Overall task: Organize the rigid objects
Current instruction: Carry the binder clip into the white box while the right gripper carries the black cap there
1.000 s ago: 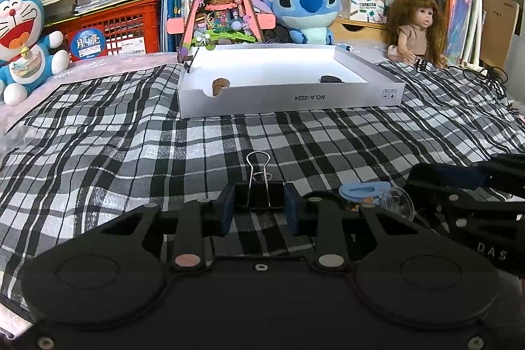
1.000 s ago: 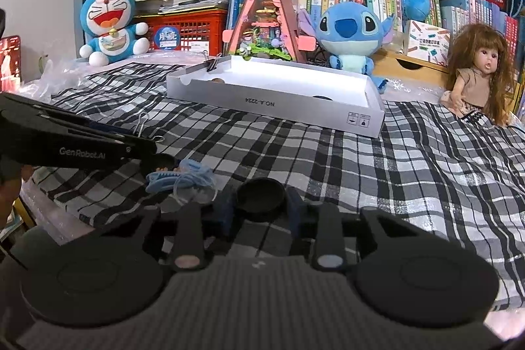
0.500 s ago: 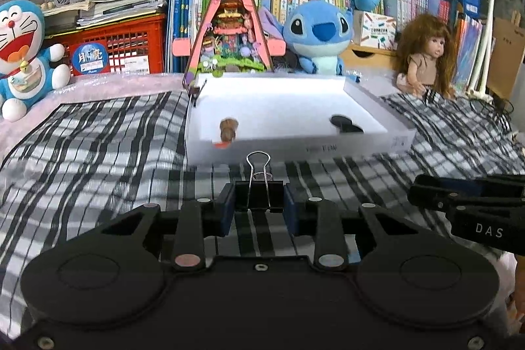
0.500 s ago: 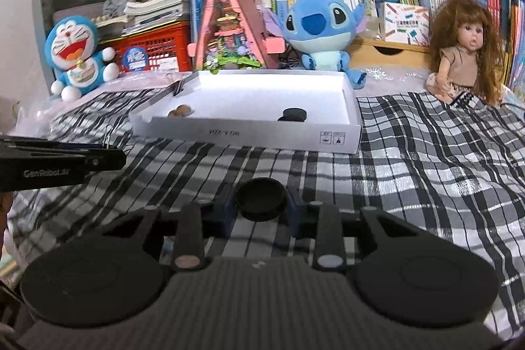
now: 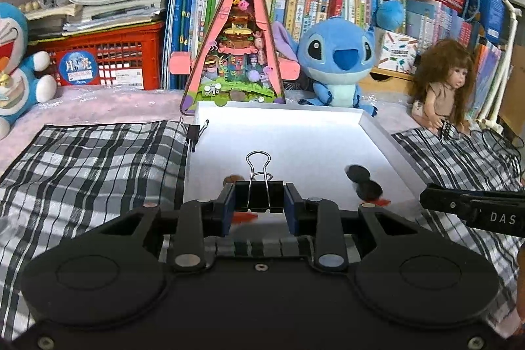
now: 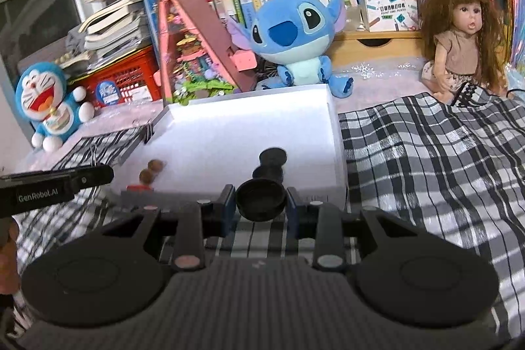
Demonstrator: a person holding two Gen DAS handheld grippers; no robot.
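My left gripper (image 5: 259,202) is shut on a black binder clip (image 5: 259,197) with its wire handles standing up, held over the near edge of the white box (image 5: 377,133). My right gripper (image 6: 261,202) is shut on a round black cap (image 6: 261,198), just short of the white box's (image 6: 334,120) near wall. Inside the box lie two black caps (image 5: 364,184) (image 6: 271,164) toward the right and two brown round pieces (image 6: 151,171) toward the left. Another binder clip (image 5: 193,133) is clamped on the box's far left corner. The right gripper's finger (image 5: 472,207) shows at the right of the left wrist view.
The box rests on a black-and-white plaid cloth (image 6: 426,153). Behind it stand a pink triangular toy house (image 5: 234,48), a blue plush (image 5: 341,58), a doll (image 6: 459,35), a blue cat plush (image 6: 49,104), a red crate (image 5: 105,58) and shelves of books. The left gripper's finger (image 6: 55,186) crosses the right wrist view.
Both grippers have risen and moved forward to the white box, each still holding its object. The loose items on the cloth near the start have dropped out of view.
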